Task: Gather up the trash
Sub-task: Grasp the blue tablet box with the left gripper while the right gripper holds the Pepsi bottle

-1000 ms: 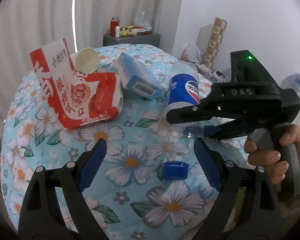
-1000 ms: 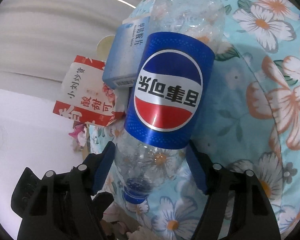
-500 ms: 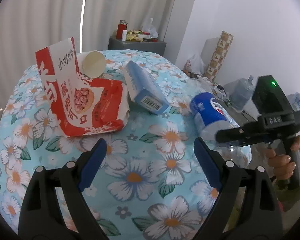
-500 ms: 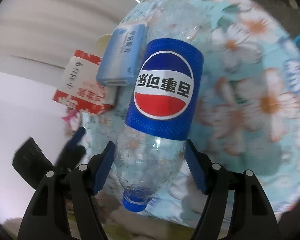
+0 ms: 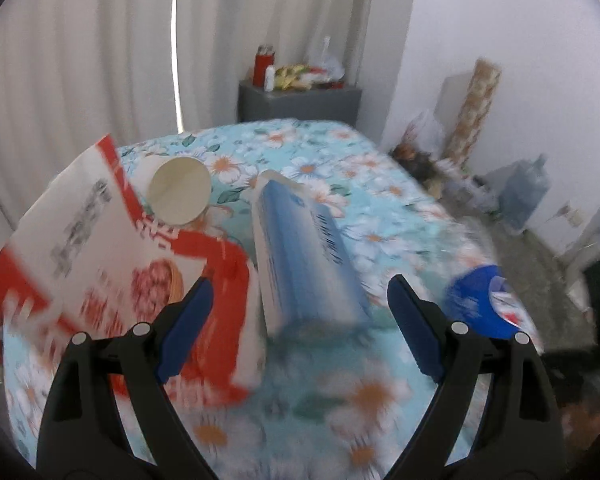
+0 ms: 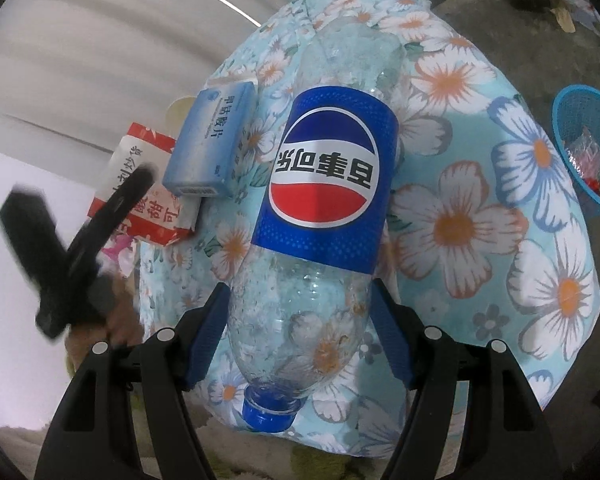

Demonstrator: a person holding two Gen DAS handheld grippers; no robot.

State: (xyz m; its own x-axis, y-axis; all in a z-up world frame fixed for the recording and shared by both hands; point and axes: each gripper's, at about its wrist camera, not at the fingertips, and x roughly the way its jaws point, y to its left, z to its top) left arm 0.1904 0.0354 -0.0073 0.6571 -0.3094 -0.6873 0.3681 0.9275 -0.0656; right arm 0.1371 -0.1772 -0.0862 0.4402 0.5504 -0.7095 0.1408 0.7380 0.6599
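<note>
Right gripper [image 6: 298, 338] is clamped on the Pepsi bottle [image 6: 320, 216], cap toward the camera; the blue basket [image 6: 576, 136] sits off the table's right edge; left gripper [image 5: 298, 324] gapes, empty.

The bottle [image 6: 320, 200] label reads 百事可乐 upside down; the red bag [image 6: 156, 216] shows 酸甜可.

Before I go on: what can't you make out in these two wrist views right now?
- Left view: motion blur smears the print on the red-and-white paper bag and the blue box.
- Left view: Pepsi bottle mostly hidden behind the left gripper finger.
- Right view: blue basket cut by the edge; contents unclear.
- Right view: paper cup mostly behind the box.
</note>
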